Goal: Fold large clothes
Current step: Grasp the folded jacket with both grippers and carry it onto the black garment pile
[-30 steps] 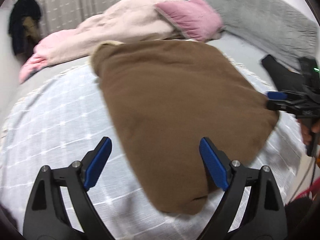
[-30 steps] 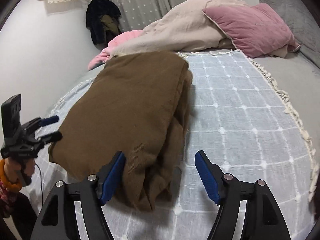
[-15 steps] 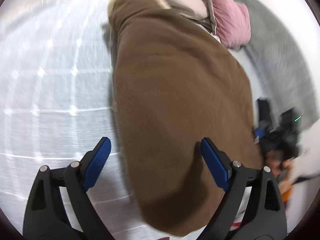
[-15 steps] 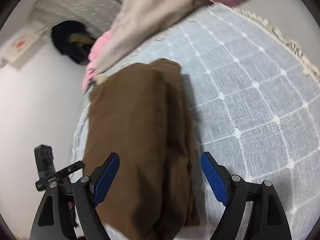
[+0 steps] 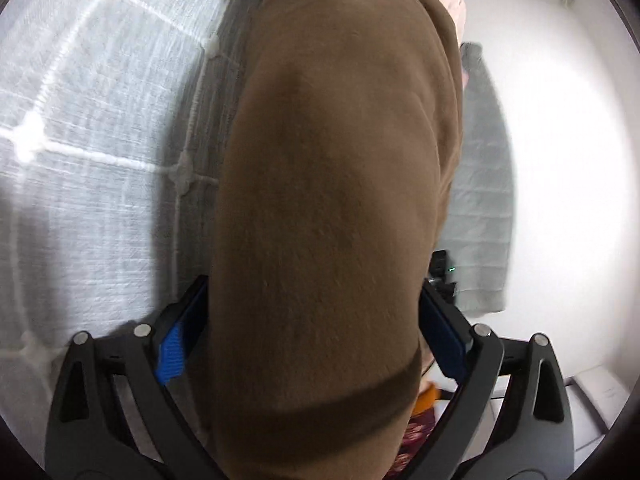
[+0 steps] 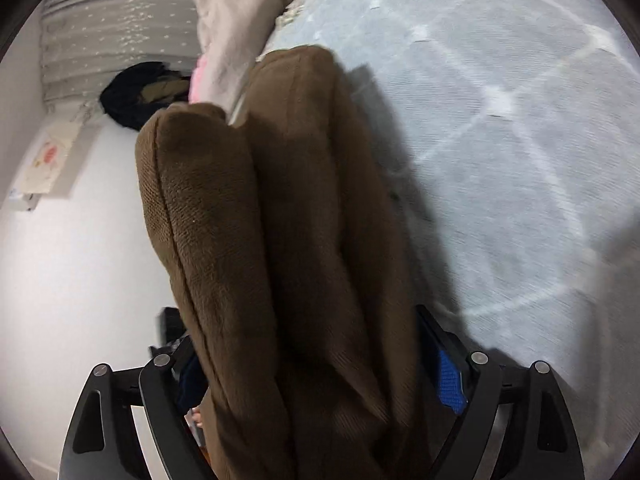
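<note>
The folded brown garment point(image 5: 328, 216) lies on the pale grid-patterned bedspread point(image 5: 80, 128) and is the landmark here. Nearest in the left wrist view, the left gripper point(image 5: 312, 332) straddles 1 end of the garment; its jaws have just been opening and stand wide, with the thick fold filling the whole gap between the 2 blue pads point(image 5: 172, 354). Whether the pads press on the cloth cannot be told. Beyond the garment's right edge in this view a part of the other gripper shows, dark and small, and past it a grey pillow point(image 5: 484, 216).

In the right wrist view the right gripper point(image 6: 316, 368) straddles the garment's point(image 6: 280, 220) other end, where 2 or 3 stacked layers show edge-on. Its jaws too have just been opening and stand wide around the bundle; contact by the pads point(image 6: 450, 380) cannot be told. The bedspread point(image 6: 520, 140) spreads to the right of the garment. Beyond the garment's far end lie a beige quilt point(image 6: 236, 12) with something pink beside it, then a dark bundle of clothes point(image 6: 136, 96) by the curtain point(image 6: 116, 24).
</note>
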Demonstrator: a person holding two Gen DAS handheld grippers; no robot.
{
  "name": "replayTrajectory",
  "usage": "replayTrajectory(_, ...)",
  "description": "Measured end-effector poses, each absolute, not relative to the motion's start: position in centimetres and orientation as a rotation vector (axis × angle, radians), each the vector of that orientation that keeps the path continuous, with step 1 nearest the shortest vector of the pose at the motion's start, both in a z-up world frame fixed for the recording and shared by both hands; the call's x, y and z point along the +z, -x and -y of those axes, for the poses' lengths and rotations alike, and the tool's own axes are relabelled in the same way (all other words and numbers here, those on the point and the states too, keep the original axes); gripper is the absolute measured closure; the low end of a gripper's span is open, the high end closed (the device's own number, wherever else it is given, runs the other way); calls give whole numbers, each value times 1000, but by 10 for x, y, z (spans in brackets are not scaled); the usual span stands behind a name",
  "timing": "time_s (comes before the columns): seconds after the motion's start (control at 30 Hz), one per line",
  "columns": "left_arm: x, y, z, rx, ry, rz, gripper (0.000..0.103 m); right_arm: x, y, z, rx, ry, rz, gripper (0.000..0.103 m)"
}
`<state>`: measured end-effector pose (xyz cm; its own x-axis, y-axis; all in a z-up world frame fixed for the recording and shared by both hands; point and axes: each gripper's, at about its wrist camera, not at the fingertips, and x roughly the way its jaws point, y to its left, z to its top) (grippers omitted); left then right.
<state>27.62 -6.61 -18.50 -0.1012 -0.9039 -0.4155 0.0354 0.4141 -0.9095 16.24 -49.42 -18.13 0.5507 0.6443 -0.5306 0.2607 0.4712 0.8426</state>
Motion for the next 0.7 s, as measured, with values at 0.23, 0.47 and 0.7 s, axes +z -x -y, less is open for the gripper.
replayTrajectory(0.23, -145, -248, 89, -943, 614, -1371, 11, -154, -153, 471, 362, -1057, -930, 60)
replayTrajectory(0.47, -91, -224, 117, -978, 590, -1318, 12, -120, -125, 473, 407, -1043, -838, 65)
replayTrajectory(0.7, -46, -213, 189, -1078, 517, -1311, 12, -75, -69, 507, 370, -1040, -737, 65)
